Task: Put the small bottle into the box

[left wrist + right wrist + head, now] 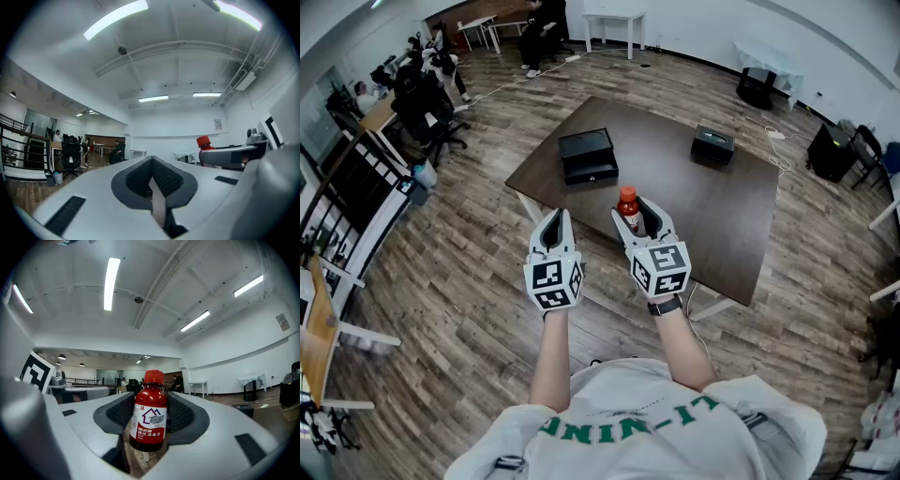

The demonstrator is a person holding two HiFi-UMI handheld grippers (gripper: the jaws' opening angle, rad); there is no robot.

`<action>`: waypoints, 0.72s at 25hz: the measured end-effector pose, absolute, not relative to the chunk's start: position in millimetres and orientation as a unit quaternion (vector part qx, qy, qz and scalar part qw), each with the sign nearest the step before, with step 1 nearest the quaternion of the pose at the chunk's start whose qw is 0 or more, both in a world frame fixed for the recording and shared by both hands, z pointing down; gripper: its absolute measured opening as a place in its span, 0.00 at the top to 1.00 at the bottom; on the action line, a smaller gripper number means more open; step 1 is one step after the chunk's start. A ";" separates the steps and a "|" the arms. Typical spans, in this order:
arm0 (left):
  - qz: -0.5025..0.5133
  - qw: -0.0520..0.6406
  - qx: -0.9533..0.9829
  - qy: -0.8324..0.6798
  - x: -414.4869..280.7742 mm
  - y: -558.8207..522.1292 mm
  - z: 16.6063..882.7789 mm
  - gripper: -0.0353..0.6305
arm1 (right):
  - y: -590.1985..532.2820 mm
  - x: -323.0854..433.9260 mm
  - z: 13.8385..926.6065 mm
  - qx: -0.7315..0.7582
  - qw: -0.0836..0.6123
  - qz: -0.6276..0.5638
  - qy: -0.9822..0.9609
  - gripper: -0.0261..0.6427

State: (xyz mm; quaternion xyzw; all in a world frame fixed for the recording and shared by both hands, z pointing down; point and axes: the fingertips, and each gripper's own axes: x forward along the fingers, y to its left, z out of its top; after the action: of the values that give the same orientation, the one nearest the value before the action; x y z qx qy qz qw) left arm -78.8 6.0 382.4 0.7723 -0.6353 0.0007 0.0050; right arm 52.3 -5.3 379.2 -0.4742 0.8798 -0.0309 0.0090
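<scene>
Jaws of right gripper around bottle

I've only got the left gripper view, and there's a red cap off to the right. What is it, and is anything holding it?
Observer: It is the small bottle, upright, gripped between the right tool's jaws.
Operator: Where is the box?
Observer: The brown table holds two black boxes, the left box and the right box.
Operator: Is the bottle over the table?
Observer: In the head view it is at the table's near edge, short of both boxes.
</scene>
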 end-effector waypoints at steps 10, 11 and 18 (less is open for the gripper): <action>0.024 -0.009 0.759 -0.650 -33.1 14.6 399.4 0.93 | -0.9 96.0 409.0 -0.467 0.017 -0.069 0.881 0.61; 0.025 -0.006 0.757 -0.653 -31.4 14.8 403.6 0.93 | -1.9 98.2 414.7 -0.466 0.014 -0.075 0.882 0.61; 0.011 -0.006 0.764 -0.646 -29.8 -5.8 413.3 0.93 | -23.2 94.5 432.6 -0.460 0.023 -0.093 0.883 0.61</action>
State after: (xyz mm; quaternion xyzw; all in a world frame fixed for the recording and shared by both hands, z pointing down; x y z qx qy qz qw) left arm -29.8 -5.8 413.3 0.7636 -0.6456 0.0107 -0.0056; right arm 94.5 -23.2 432.6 -0.4600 0.8827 -0.0935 0.0232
